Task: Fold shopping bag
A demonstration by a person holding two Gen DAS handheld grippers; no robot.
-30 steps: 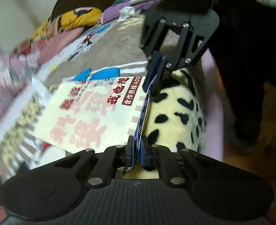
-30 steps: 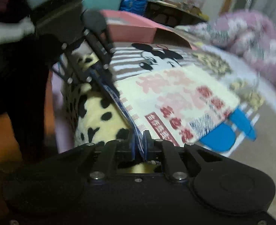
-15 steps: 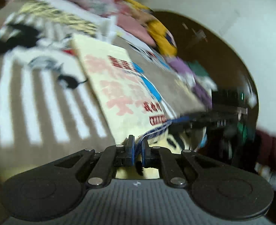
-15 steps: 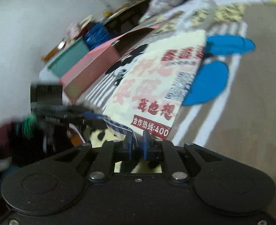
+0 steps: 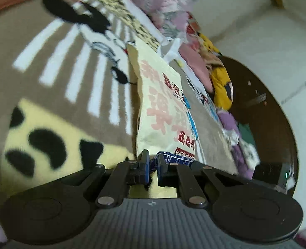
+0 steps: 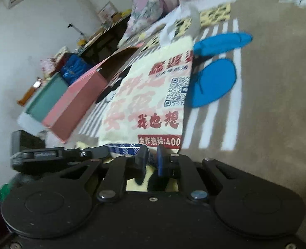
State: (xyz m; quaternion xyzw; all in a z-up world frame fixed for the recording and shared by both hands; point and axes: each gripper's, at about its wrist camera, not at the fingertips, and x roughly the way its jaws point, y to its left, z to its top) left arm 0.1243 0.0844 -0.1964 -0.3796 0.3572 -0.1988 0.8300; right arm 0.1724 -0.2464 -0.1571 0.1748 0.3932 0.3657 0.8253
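A brown cartoon-print blanket (image 5: 55, 78) covers the bed. On it lies one cream shopping bag (image 6: 150, 103) with one blue-and-white strap (image 6: 125, 149) at its near edge. The left claw (image 5: 152, 164) and right claw (image 6: 151, 161), both pointing downward, each clench that strap, one at each end.

Printing on the cream shopping bag

The shopping bag (image 6: 150, 103) carries large red characters; near its lower edge "我也想" can be read, and under that a red band with white print ending in ":400", the characters before it too blurred to make out. A QR code (image 6: 176, 91) sits at its right side. The bigger pink characters and the top red line are blurred. In the left wrist view "我也" shows again on the bag (image 5: 163, 108).
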